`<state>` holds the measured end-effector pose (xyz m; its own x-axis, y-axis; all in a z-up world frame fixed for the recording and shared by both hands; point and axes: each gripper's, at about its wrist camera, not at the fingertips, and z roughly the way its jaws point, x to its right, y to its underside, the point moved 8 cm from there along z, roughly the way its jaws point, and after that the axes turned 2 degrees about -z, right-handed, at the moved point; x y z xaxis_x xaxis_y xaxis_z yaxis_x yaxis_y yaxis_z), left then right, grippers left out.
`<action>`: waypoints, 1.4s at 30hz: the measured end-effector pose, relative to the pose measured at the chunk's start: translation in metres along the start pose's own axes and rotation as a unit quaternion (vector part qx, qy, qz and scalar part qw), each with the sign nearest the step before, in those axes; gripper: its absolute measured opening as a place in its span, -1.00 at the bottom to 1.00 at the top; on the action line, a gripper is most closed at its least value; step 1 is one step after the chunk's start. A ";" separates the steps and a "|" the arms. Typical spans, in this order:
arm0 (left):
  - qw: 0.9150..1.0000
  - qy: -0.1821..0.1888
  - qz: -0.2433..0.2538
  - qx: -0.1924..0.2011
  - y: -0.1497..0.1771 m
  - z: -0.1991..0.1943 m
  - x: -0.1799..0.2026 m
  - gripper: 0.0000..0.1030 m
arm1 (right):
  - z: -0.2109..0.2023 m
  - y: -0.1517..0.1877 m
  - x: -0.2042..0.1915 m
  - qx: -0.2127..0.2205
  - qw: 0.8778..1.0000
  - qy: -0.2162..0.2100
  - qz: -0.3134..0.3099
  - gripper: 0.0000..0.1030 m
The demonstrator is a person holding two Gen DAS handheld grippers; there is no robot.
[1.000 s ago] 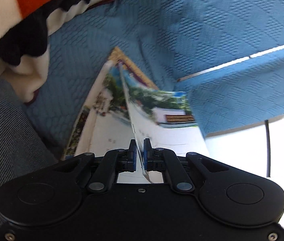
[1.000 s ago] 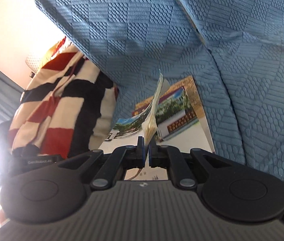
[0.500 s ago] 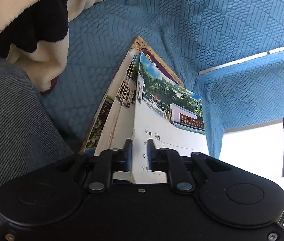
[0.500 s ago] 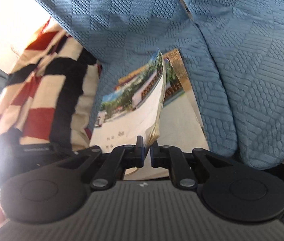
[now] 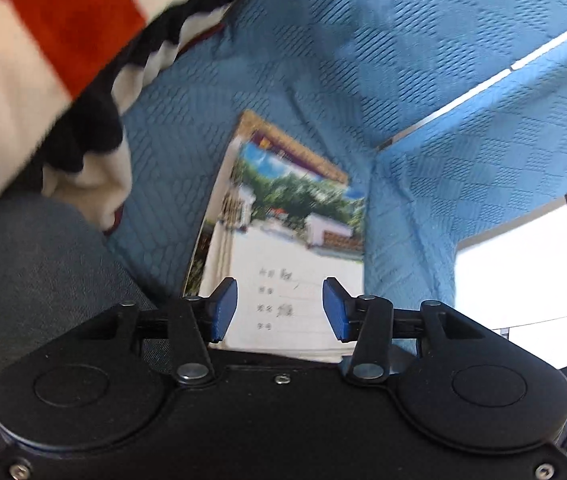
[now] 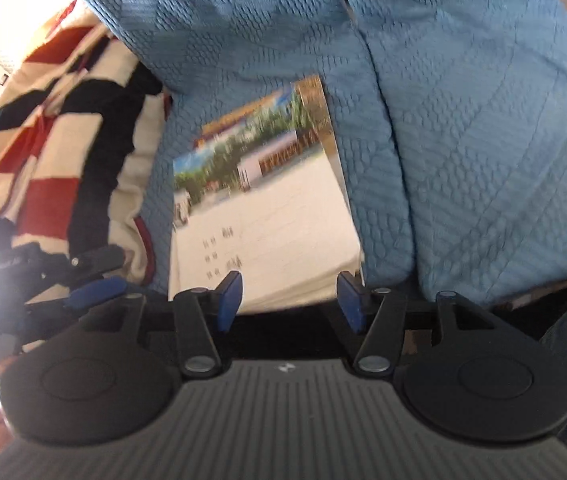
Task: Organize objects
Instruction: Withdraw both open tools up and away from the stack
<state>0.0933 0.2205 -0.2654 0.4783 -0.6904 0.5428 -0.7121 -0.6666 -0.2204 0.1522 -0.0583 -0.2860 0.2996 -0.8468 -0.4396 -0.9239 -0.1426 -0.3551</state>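
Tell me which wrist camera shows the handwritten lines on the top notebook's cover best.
The left wrist view: the top notebook lies close under the open left gripper, its handwritten lines framed between the jaws, only slightly blurred. The right wrist view shows the same cover more smeared by motion, the writing reduced to dark smudges.

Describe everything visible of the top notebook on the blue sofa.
The top notebook lies flat and closed on a stack of similar ones on the blue quilted sofa cushion. Its cover looks like thin paper: a photo of trees and a building above, white with handwritten lines below. Nothing grips it.
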 end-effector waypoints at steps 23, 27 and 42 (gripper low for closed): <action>0.977 -0.009 0.150 0.154 0.003 -0.131 0.094 0.45 | -0.150 -0.043 -0.082 0.197 0.967 -0.009 -0.159 0.08; 0.976 -0.010 0.154 0.150 0.016 -0.136 0.091 0.61 | -0.150 -0.027 -0.082 0.194 0.968 0.003 -0.159 0.06; 0.970 -0.025 0.184 0.159 0.039 -0.139 0.099 0.99 | -0.147 -0.010 -0.062 0.191 0.968 0.042 -0.154 0.72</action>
<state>0.0409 0.1651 -0.1075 0.2528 -0.9052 0.3416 -0.6482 -0.4205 -0.6348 0.1083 -0.0800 -0.1341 0.5111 -0.8357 -0.2008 -0.6334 -0.2084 -0.7452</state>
